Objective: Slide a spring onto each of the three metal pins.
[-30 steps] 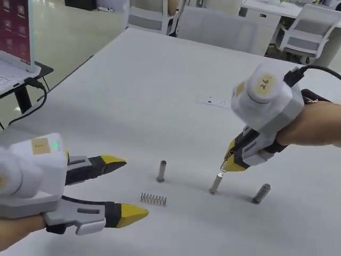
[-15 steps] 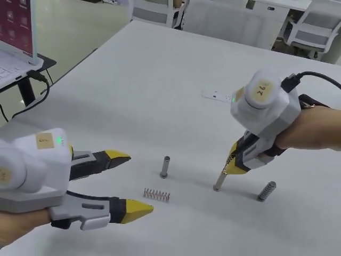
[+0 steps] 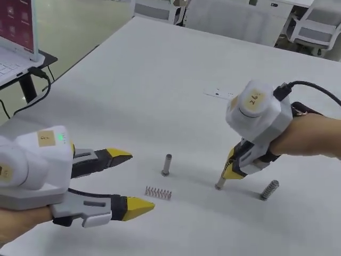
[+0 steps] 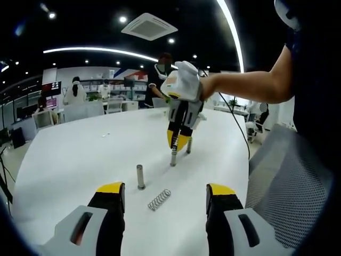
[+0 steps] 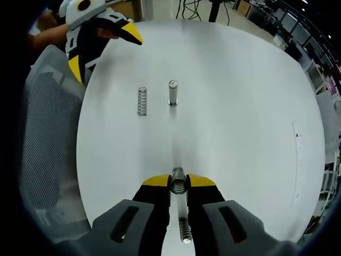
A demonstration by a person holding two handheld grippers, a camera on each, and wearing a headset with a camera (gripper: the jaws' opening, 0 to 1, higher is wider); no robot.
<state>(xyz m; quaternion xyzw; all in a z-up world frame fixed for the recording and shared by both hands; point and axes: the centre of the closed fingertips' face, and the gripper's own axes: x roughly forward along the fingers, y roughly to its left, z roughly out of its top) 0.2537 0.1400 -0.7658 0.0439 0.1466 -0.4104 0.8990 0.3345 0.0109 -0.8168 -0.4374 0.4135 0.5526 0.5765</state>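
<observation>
Three metal pins stand on the white table (image 3: 160, 80). The left pin (image 3: 167, 165) (image 4: 140, 177) (image 5: 172, 92) is bare. A loose spring (image 3: 159, 192) (image 4: 159, 199) (image 5: 141, 101) lies beside it. My right gripper (image 3: 233, 169) (image 4: 180, 141) (image 5: 178, 184) is shut on a spring (image 5: 178, 182) directly over the tilted middle pin (image 3: 219, 183) (image 4: 173, 158). The right pin (image 3: 269, 190) (image 4: 188, 145) wears a spring. My left gripper (image 3: 130, 180) (image 4: 165, 191) stands open near the loose spring, with nothing between its fingers.
A laptop (image 3: 16, 32) on a stand with a dark cable (image 3: 37, 90) sits off the table's left edge. Office chairs (image 3: 314, 26) line the far side. A small white strip (image 3: 217, 95) lies on the table behind the right gripper.
My right gripper has come down with its spring onto the middle pin, so less of the pin shows below its tips. The left gripper has hardly moved. The head camera has shifted.
</observation>
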